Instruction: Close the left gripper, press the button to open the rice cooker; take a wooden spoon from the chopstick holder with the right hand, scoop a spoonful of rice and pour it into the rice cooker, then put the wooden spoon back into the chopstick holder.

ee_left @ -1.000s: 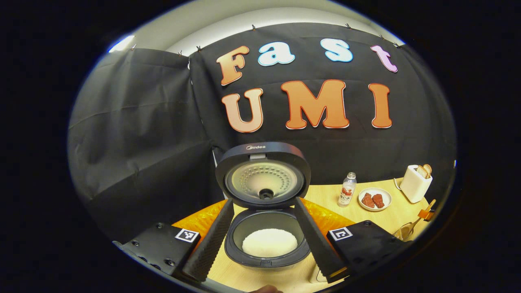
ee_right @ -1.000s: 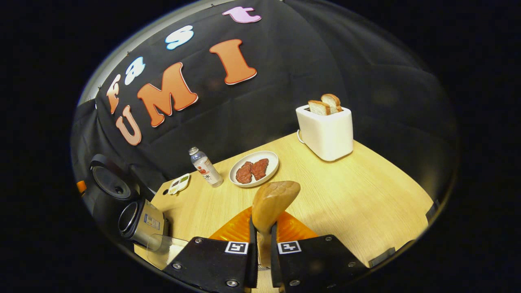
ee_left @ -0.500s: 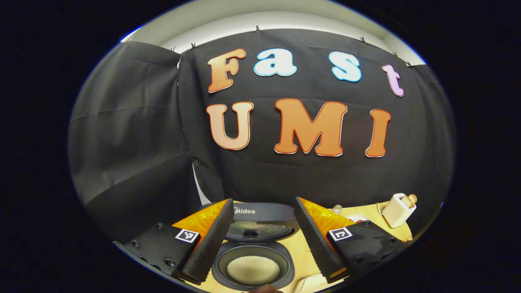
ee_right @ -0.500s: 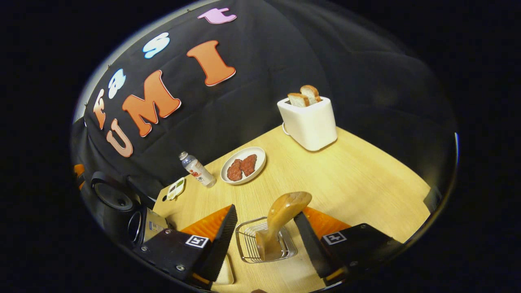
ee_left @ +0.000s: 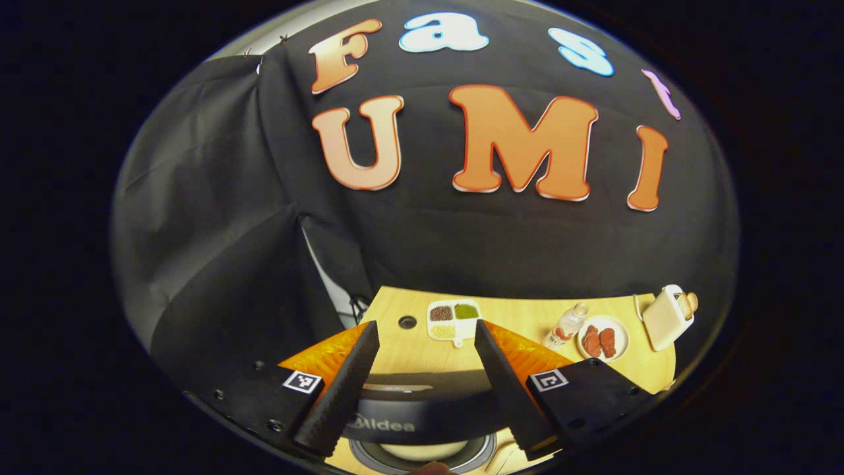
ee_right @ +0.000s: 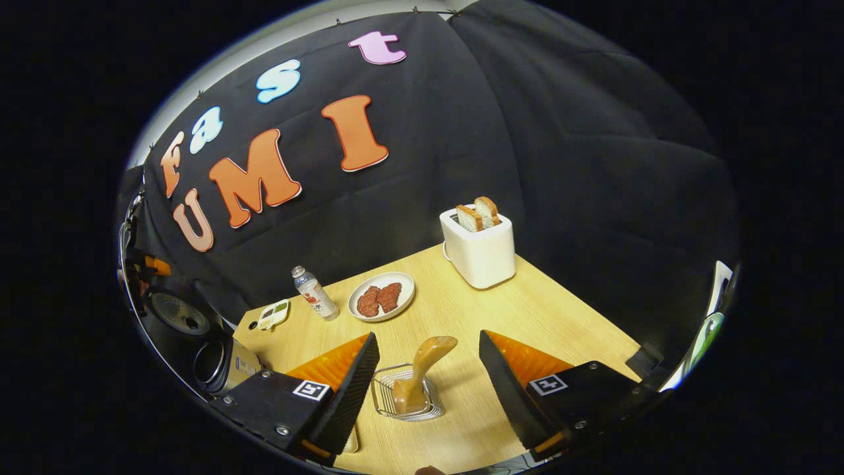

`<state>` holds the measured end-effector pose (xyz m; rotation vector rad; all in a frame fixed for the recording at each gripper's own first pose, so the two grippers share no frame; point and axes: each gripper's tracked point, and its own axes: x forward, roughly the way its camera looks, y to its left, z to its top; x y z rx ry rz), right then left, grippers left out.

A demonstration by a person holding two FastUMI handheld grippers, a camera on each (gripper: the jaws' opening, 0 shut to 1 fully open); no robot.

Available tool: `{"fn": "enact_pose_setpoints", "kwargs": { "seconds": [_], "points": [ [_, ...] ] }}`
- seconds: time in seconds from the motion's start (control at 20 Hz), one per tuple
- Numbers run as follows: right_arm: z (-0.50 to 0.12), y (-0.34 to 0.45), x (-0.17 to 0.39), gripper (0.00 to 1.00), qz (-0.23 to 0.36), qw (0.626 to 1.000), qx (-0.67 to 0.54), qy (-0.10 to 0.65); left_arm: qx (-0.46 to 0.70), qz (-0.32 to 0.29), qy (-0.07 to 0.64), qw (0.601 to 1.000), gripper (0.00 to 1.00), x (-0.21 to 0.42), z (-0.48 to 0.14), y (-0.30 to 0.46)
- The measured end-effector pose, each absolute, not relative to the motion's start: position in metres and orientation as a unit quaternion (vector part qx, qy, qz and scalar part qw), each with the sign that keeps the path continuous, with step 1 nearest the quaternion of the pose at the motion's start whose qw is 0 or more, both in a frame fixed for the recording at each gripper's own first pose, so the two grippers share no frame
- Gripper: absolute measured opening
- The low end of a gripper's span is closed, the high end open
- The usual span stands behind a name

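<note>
The wooden spoon [ee_right: 427, 361] stands tilted in the wire chopstick holder [ee_right: 403, 399] on the table. My right gripper [ee_right: 427, 336] hangs open above it, its fingers apart on either side and touching nothing. In the right gripper view the rice cooker [ee_right: 223, 361] stands at the far left with its lid [ee_right: 177, 315] raised. My left gripper [ee_left: 424, 328] is open over the cooker; the lid's dark top edge [ee_left: 422, 404] lies between its fingers. Below that, the pot with white rice [ee_left: 422, 452] peeks out.
On the wooden table [ee_right: 541, 316] stand a white toaster [ee_right: 480, 249] with bread, a plate of meat [ee_right: 381, 297], a small bottle [ee_right: 315, 293] and a small divided dish [ee_right: 273, 315]. Black cloth closes the back and sides.
My right gripper opened, let go of the spoon in the holder and drew up and away. My left gripper stayed open and moved forward over the cooker, so the lid sank low in its view.
</note>
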<state>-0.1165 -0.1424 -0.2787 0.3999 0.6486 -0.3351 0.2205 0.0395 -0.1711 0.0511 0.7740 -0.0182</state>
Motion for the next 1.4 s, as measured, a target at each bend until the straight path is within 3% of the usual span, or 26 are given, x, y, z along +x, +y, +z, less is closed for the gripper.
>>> {"fn": "enact_pose_setpoints", "kwargs": {
  "seconds": [0.2,0.65,0.7,0.75,0.8,0.85,1.05,1.25,1.4],
  "points": [
    [-0.276,-0.141,-0.115,0.94,-0.162,0.918,0.185,0.313,0.008,-0.009,0.471,0.882,1.00,0.166,-0.194,0.037],
    [-0.269,-0.121,-0.097,0.95,-0.116,0.923,0.174,0.325,-0.002,-0.006,0.677,0.736,1.00,0.042,-0.312,0.043],
    [-0.267,-0.121,-0.096,0.95,-0.115,0.924,0.169,0.324,0.001,-0.005,0.639,0.769,0.97,0.059,-0.322,0.044],
    [-0.265,-0.120,-0.095,0.95,-0.112,0.925,0.165,0.323,-0.004,0.003,0.664,0.747,0.98,0.046,-0.324,0.041],
    [-0.263,-0.118,-0.092,0.95,-0.108,0.927,0.162,0.321,0.000,0.001,0.642,0.767,0.99,0.057,-0.321,0.042],
    [-0.261,-0.115,-0.089,0.95,-0.104,0.928,0.159,0.320,-0.003,0.003,0.660,0.751,0.99,0.046,-0.319,0.042],
    [-0.251,-0.102,-0.077,0.95,-0.087,0.936,0.137,0.311,0.001,0.000,0.634,0.773,1.00,0.051,-0.316,0.042],
    [-0.225,-0.092,-0.062,0.95,-0.070,0.948,0.109,0.292,-0.024,0.011,0.580,0.814,1.00,0.056,-0.307,0.039],
    [-0.190,-0.082,-0.042,0.95,-0.058,0.962,0.073,0.257,-0.005,-0.008,0.498,0.867,1.00,0.073,-0.269,0.038]
  ]
}}
